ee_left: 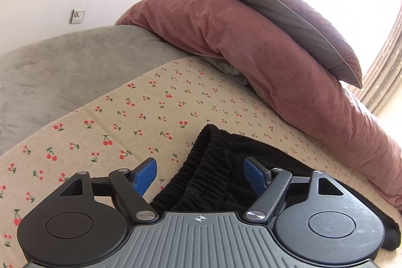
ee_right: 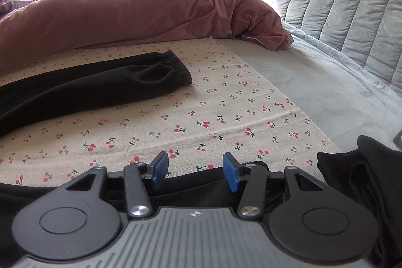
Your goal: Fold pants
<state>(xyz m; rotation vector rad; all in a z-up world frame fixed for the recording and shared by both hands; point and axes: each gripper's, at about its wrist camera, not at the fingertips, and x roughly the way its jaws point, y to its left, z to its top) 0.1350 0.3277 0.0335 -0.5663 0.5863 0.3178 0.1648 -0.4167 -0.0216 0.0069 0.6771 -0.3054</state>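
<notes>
Black pants lie on a cherry-print cloth (ee_left: 100, 122). In the left wrist view their gathered elastic waistband (ee_left: 208, 167) sits between the blue pads of my left gripper (ee_left: 199, 175), which stands open wide; neither pad touches the fabric. In the right wrist view one pant leg (ee_right: 95, 87) stretches across the cloth (ee_right: 201, 104), its elastic cuff (ee_right: 173, 62) pointing right. My right gripper (ee_right: 196, 168) is open just above a strip of black fabric (ee_right: 191, 186) at the near edge, with nothing clamped between its pads.
A pink duvet (ee_left: 263, 54) with a pillow (ee_left: 276, 11) on top borders the cloth's far side, also seen as the duvet (ee_right: 125, 11). A grey quilted headboard (ee_right: 339, 4) and grey sheet (ee_right: 326, 92) lie to the right. More dark fabric (ee_right: 364, 172) is bunched at the lower right.
</notes>
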